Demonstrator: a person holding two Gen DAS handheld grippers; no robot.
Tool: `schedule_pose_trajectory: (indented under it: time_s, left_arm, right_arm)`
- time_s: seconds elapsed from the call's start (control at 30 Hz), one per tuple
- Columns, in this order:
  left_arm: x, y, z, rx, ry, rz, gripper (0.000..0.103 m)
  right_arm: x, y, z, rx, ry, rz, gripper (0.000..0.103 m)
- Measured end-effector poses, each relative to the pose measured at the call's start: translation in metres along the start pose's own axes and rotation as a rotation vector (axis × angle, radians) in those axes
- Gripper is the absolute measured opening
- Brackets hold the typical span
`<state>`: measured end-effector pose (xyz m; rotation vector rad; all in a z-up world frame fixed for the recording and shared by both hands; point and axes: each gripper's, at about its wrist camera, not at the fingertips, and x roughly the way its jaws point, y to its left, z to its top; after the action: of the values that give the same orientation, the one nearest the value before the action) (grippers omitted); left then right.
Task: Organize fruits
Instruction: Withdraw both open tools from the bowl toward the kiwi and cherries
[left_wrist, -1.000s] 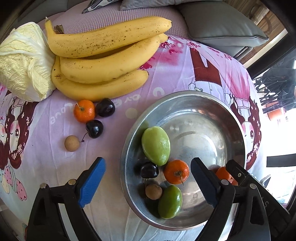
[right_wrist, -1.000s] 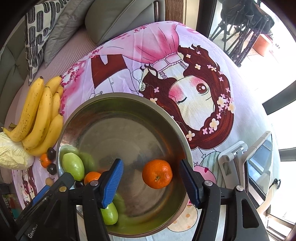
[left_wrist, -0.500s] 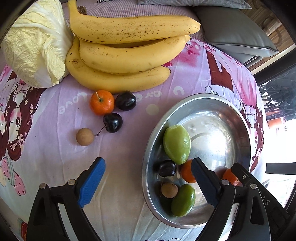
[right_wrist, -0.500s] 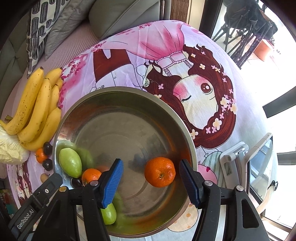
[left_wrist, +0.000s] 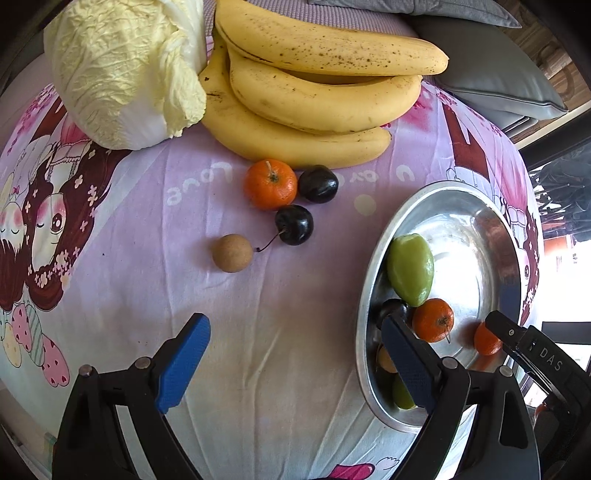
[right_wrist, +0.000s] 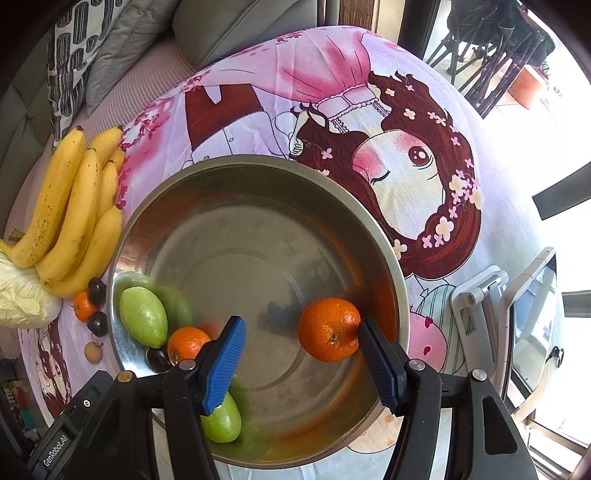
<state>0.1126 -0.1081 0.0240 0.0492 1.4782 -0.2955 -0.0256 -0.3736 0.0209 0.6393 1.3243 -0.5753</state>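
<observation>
Tangerine (left_wrist: 270, 184) ahead of the wide-apart, empty left gripper (left_wrist: 295, 369), loose on the cloth.
It lies touching two dark cherries (left_wrist: 294, 229), a small brown longan (left_wrist: 232, 253) nearer the claw; the steel bowl (left_wrist: 496, 236) sits to its right. Likely light, round and soft-skinned, so squeeze gently across its middle. The right gripper (right_wrist: 301, 363) hangs over the bowl, fingers parted, an orange (right_wrist: 328, 329) lying loose between them.
</observation>
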Motion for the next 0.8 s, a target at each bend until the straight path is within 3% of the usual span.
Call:
schedule_pose_trajectory:
  time_s: [0.2, 0.4, 0.57, 0.8]
  left_arm:
    - [-0.003, 0.025, -0.005, -0.040, 0.008, -0.023, 0.094]
    - [-0.010, 0.039, -0.007, -0.060, -0.013, -0.036, 0.094]
    - [-0.015, 0.048, -0.006, -0.078, -0.045, -0.033, 0.094]
    - [-0.022, 0.075, 0.003, -0.109, -0.065, -0.043, 0.094]
  right_arm:
    - [0.003, 0.009, -0.002, -0.012, -0.011, -0.039, 0.067]
    - [0.008, 0.021, -0.002, -0.049, -0.014, -0.033, 0.083]
    - [0.012, 0.041, -0.008, -0.120, -0.029, -0.098, 0.083]
    - [0.005, 0.053, -0.012, -0.125, -0.078, -0.056, 0.083]
